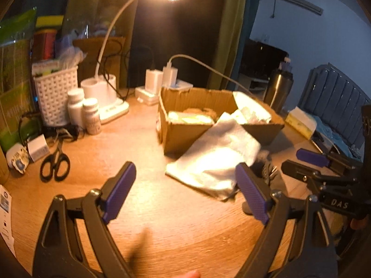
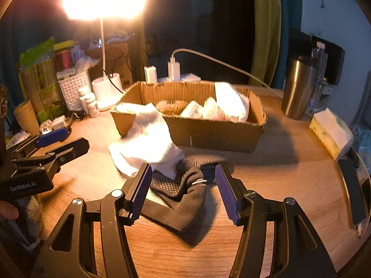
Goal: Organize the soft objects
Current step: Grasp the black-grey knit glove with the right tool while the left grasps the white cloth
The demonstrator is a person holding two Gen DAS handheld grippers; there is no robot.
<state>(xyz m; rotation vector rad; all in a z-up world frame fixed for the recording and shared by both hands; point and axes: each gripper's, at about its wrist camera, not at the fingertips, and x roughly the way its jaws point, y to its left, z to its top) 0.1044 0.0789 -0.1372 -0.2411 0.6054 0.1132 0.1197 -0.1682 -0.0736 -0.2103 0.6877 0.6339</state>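
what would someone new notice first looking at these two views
The glaring desk lamp at the back left washes everything orange. Mid-desk stands a torn cardboard box holding pale soft things, with a white cloth draped over its front edge onto the desk. Nearest, a black sock lies between the open right gripper fingers.

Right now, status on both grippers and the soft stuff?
Left hand-held gripper open, empty. Right hand-held gripper open, straddling the dark sock, not closed. White cloth draped over box edge, touching sock.
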